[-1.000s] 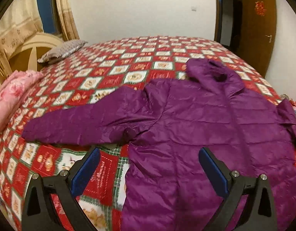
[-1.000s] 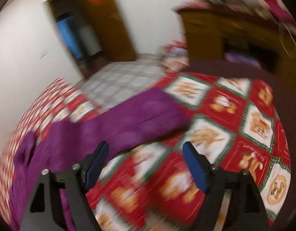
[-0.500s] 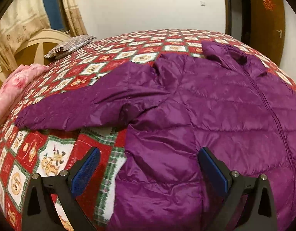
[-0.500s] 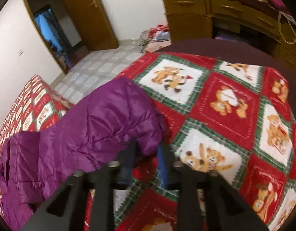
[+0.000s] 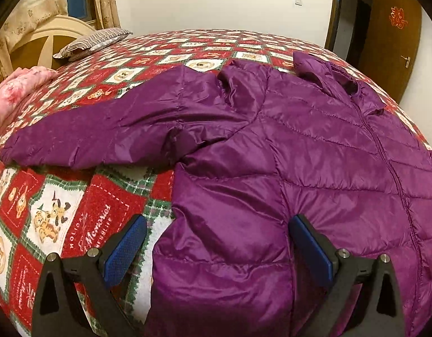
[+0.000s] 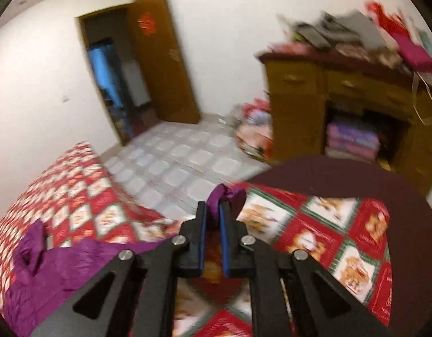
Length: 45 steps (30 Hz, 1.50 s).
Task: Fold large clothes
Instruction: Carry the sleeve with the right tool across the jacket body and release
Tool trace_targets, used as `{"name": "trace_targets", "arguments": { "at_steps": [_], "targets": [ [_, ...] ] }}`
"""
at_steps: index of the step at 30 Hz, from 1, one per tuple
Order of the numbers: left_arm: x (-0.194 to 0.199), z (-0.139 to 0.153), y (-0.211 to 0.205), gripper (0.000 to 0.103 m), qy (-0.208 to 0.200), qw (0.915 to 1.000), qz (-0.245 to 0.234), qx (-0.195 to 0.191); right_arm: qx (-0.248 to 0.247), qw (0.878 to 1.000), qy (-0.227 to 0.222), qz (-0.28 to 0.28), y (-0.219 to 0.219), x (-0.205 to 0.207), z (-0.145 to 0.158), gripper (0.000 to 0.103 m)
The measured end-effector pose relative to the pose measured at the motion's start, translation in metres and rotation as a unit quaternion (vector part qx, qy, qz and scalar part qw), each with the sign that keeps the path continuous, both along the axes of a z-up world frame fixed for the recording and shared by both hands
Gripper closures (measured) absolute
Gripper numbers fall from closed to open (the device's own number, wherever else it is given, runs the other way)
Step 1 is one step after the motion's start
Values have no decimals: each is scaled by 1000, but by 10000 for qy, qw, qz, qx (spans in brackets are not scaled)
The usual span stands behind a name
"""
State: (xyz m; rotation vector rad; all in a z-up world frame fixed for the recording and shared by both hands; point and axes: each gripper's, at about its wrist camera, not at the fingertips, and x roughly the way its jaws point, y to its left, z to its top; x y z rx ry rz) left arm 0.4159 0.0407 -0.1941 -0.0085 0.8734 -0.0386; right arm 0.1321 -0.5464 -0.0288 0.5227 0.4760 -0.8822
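purple quilted jacket [image 5: 300, 154] lies face up on the bed [image 5: 84, 196], over a red and green holiday quilt, one sleeve [image 5: 98, 134] stretched out towards the pink bedding [image 5: 16, 92] at the bed's edge. the left hand-held gripper [image 5: 216, 247] stands wide above the jacket's lower side edge, one blue pad over bare quilt, the other over the fabric, pressing nothing. the right hand-held gripper [image 6: 213, 213] is pinched narrow on the cuff [image 6: 225, 193] of the other sleeve, lifted near the bed's corner. past that corner, tiled floor [image 6: 187, 163] lies open up to the doorway and wooden dresser [image 6: 342, 106].
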Motion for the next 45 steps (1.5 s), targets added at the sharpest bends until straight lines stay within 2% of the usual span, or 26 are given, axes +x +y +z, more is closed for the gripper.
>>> {"name": "trace_targets", "arguments": {
  "at_steps": [2,5,9,11,13,14,15,16,17,18,21,23,26,27,29,30,32,34,38,40,41,42,43,45],
  "targets": [
    [-1,0,1,1,-7,10000,3,-32,-149,9985,-135,509,28,15,19,93],
    [-1,0,2,1,-24,10000,1,-38,-452,9895,-274,1344,83,53,41,93],
    [-2,0,3,1,-46,9999,-2,-105,-632,9651,-325,2522,165,107,51,94],
    [-3,0,4,1,-53,9999,-3,-130,-442,9583,-459,2787,187,122,48,94],
    [-4,0,4,1,-64,9999,-9,-145,-284,9613,-593,2675,190,124,43,90],
    [-4,0,4,1,-70,9998,-12,-159,-252,9645,-558,2568,187,125,38,74],
    [-3,0,5,1,-77,9998,-17,-178,-245,9675,-482,2469,184,126,33,34],
    [-3,0,5,1,-83,9998,-21,-191,-220,9712,-398,2338,183,126,26,13],
    [-3,0,6,1,-91,9997,-25,-213,-182,9744,-379,2210,177,120,20,2],
    [-3,0,7,1,-92,9997,-32,-223,-182,9791,-392,1988,167,109,12,0],
    [-3,0,8,1,-97,9997,-36,-224,-356,9899,-97,1372,131,84,-5,0],
    [-3,0,8,1,-101,9997,-33,-229,-277,9960,122,845,95,66,-22,0],
    [-3,0,8,1,-100,9997,-33,-221,405,9980,468,134,36,42,-63,0],
    [-3,0,8,1,-99,9997,-33,-212,639,9967,487,68,28,38,-73,0],
    [-1,0,7,1,-92,9998,-31,-195,988,9942,389,169,22,35,-89,0],
    [-1,-1,7,1,-89,9998,-29,-180,931,9946,393,227,26,36,-91,0],
    [-1,-1,6,1,-89,9998,-29,-174,583,9964,470,396,40,44,-87,0],
    [1,-1,6,1,-84,9998,-27,-167,66,9942,730,786,60,57,-81,0],
    [0,-1,6,1,-89,9998,-28,-173,-721,9750,1406,1562,93,93,-88,0],
    [0,-1,6,1,-91,9998,-29,-172,-818,9683,1797,1528,92,106,-102,1],
    [0,-1,6,1,-90,9998,-29,-172,-771,9674,1978,1378,86,110,-110,8],
    [0,-1,6,1,-91,9998,-29,-172,-684,9677,2081,1246,79,111,-117,25],
    [0,-1,6,1,-92,9998,-29,-174,-524,9685,2165,1116,70,109,-122,32],
    [0,-1,6,1,-92,9998,-30,-178,-7,9727,2077,1040,49,100,-132,60]
  ]
}}
